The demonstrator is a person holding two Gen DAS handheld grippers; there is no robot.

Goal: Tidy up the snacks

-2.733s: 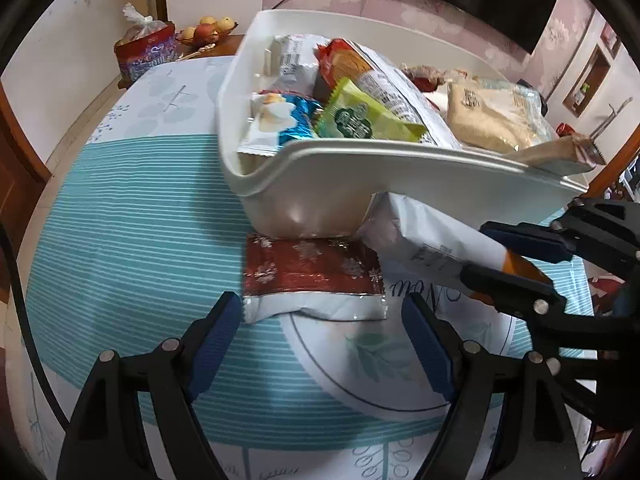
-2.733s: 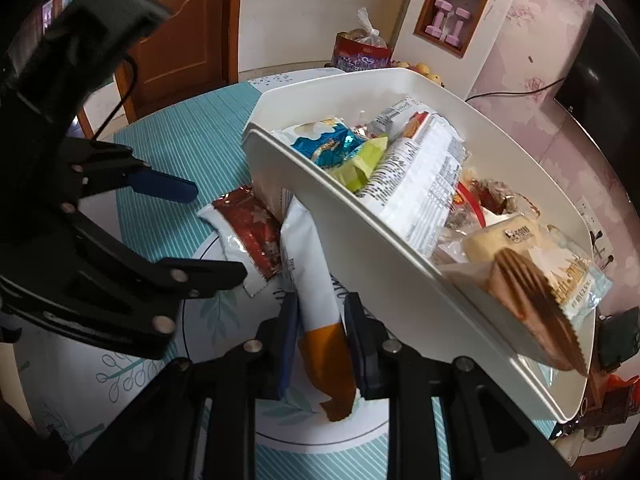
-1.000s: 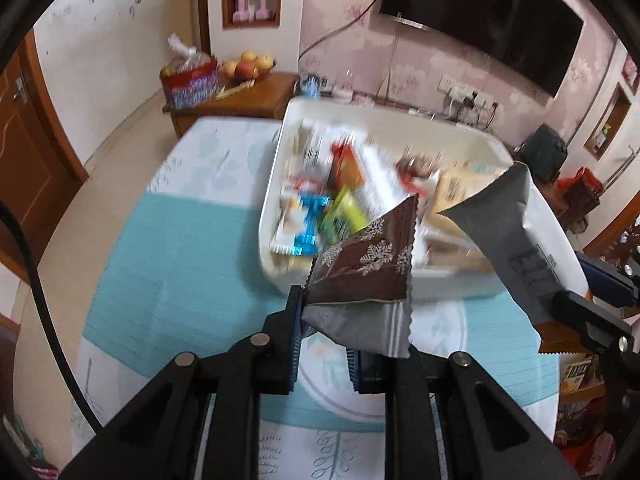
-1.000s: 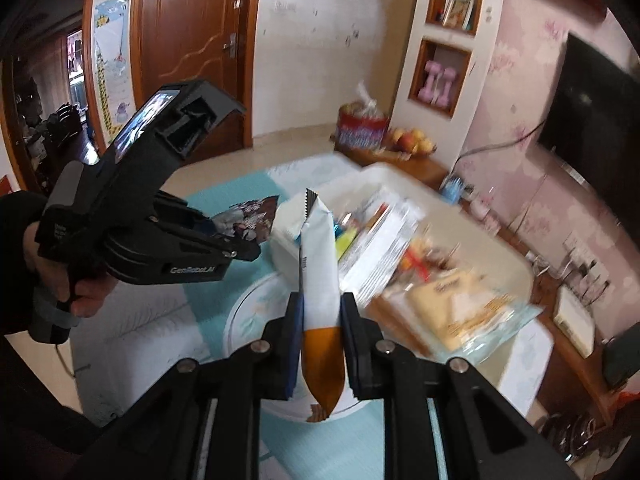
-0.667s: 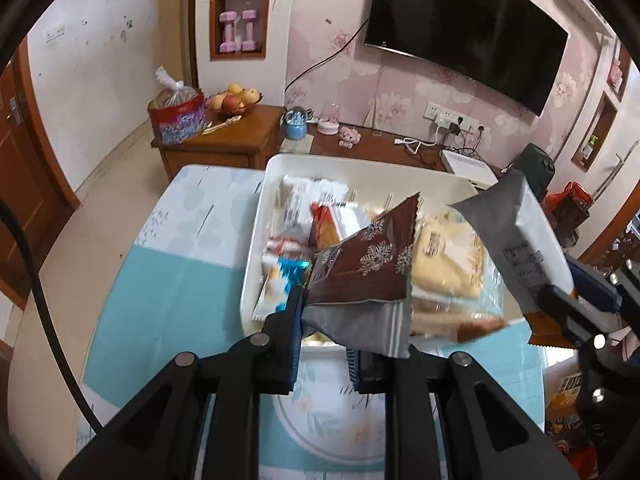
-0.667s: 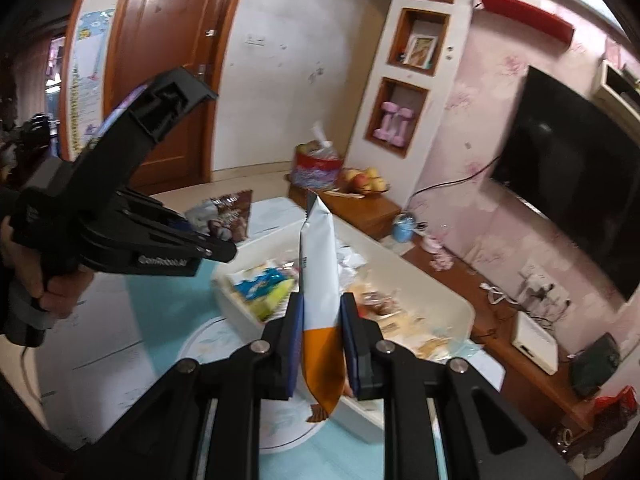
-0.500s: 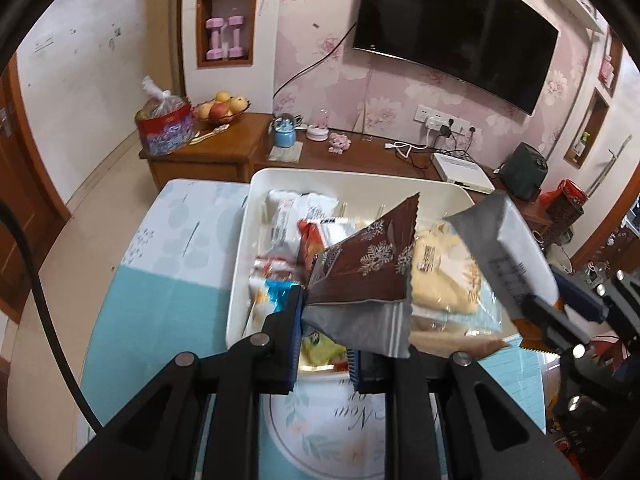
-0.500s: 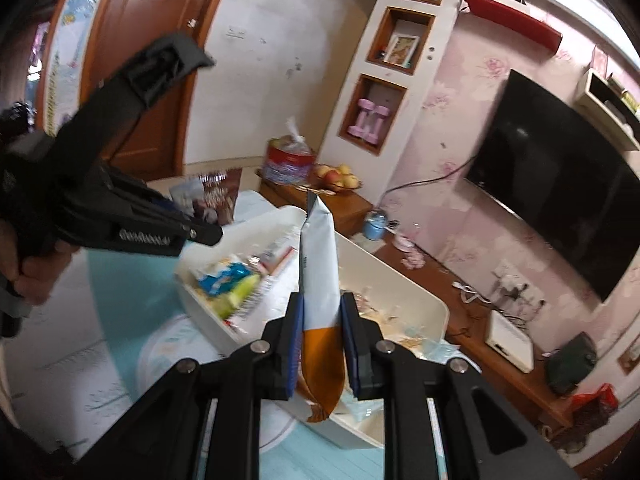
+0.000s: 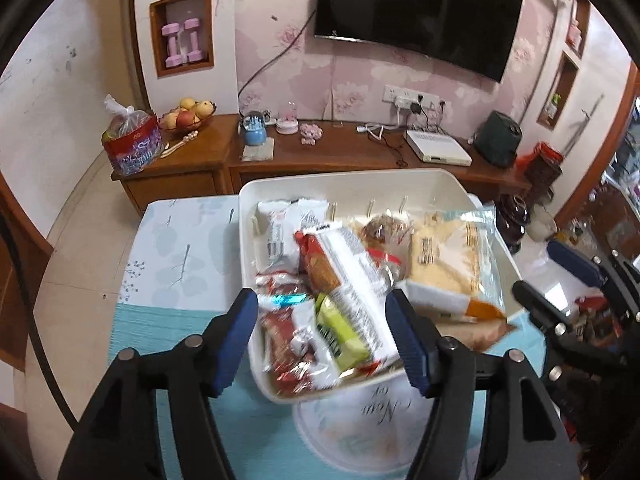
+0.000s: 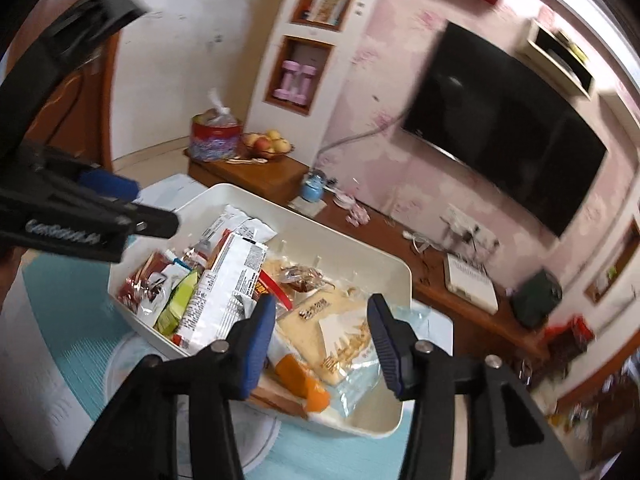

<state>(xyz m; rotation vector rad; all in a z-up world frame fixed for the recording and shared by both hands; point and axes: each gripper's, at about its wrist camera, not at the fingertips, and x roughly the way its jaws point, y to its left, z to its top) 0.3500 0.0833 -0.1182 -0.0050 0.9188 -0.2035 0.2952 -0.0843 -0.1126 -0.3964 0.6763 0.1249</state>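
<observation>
Drop step under way — left tongs (image 9: 322, 334) and right tongs (image 10: 322, 338) both opening over white bin (image 9: 448, 178) on counter (image 9: 180, 240), nothing pinched. Red packet (image 9: 288, 344) at bin's 7 o'clock, orange-tipped packet (image 10: 298, 368) at 5. Next: lift clear, find further snacks.

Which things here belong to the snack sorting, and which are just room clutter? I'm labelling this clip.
Job:
- white plastic bin
- red snowflake snack packet
- white-and-orange snack packet
- left hand-held gripper, jaws opening, nothing between them
- right hand-held gripper, likewise

Lying about:
- wicker fruit bowl
- pink dumbbells
- black wall television
</observation>
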